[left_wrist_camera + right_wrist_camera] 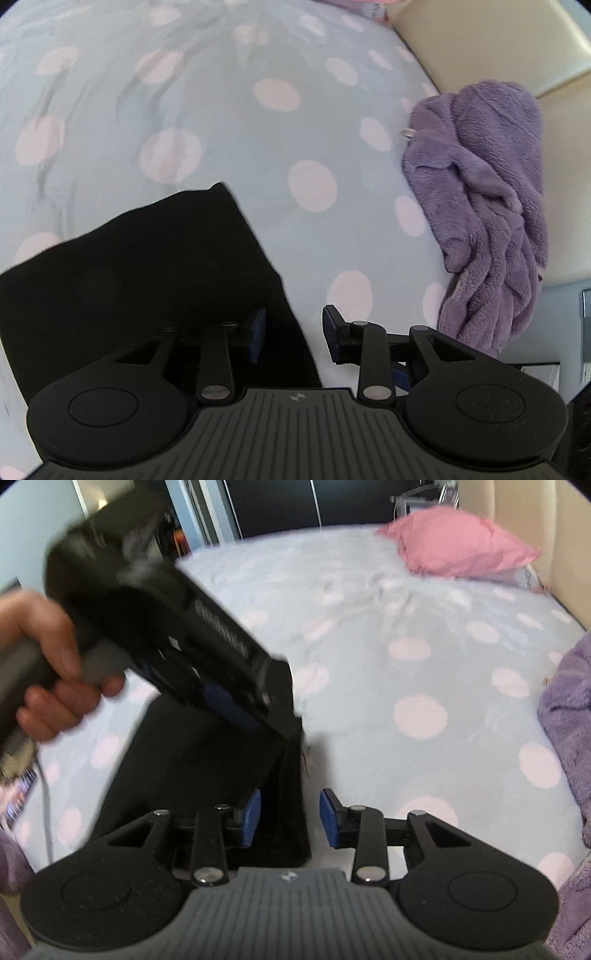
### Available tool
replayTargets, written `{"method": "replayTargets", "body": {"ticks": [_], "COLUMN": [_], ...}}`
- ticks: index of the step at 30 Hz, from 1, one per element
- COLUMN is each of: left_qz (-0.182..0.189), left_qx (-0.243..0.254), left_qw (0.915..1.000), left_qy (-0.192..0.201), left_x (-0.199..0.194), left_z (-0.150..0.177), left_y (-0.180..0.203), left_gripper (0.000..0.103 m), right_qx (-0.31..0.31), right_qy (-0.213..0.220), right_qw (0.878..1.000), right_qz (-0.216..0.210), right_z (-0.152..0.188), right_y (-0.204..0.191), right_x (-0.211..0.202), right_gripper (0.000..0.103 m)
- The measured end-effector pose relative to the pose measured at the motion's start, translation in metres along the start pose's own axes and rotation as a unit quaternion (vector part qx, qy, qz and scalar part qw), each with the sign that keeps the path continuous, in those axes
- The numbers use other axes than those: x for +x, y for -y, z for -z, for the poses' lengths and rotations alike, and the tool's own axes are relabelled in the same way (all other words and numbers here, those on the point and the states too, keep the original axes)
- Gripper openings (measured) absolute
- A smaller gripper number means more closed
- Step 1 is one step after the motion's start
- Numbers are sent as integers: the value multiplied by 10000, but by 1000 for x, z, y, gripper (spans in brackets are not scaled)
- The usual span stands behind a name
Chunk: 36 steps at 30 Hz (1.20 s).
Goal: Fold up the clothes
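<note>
Right wrist view showed the bed (369,627) under a pale spotted cover, the largest item present. A pink pillow (461,542) lay at its far end. A purple fleece garment (487,206) lay crumpled near the bed's edge. A black garment (129,280), the item in hand, lay flat on the cover nearer the cameras. The left tongs (293,336) stood wide, one finger over the black cloth and one over the cover. The right tongs (290,818) stood wide astride the cloth's edge, gripping nothing. Risk was judged as follows: closing on one layer only, or snagging the cover beneath, would drag the fold askew.
</note>
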<state>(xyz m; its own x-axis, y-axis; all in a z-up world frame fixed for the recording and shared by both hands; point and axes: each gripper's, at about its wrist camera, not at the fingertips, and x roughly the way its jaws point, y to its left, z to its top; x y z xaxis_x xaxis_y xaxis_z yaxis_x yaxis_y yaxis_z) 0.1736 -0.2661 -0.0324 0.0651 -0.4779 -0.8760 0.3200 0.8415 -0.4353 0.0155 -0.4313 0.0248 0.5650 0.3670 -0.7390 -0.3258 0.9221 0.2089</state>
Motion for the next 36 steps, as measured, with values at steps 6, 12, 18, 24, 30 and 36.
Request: {"method": "replayTargets", "body": {"ticks": [6,12,18,24,30,36], "left_qz": [80,-383,-723,-739,-853,-972], "left_qx": [487,1213,1558,1633,1728,1953], "left_qw": [9982,9891,9827,9821,9811,9750], "left_qy": [353,746,689,577,183,-431], "left_x": [-33,-63,-48,-17,18,49], "left_z": [6,10,8,-2,-16,-31], "left_y": [16,5,-12,-19,-18,-16], "left_gripper": [30,30,24,21,19,18], "right_qx": [-366,-689,-695,-698,-659,-601], "right_qy": [301,521,126,-270,-731,-1409], "right_qw": [9977,9924,9959,9969,9951,9882], "right_qz": [-483,-874,-564,-253,-30,36], "right_z": [-3,-5,2,10,16,12], "right_y": [-31,-59,-52,-46,-34,-22], "right_x": [-10,-18,-1,15,32,66], "right_gripper": [39,37,25,25,25,25]}}
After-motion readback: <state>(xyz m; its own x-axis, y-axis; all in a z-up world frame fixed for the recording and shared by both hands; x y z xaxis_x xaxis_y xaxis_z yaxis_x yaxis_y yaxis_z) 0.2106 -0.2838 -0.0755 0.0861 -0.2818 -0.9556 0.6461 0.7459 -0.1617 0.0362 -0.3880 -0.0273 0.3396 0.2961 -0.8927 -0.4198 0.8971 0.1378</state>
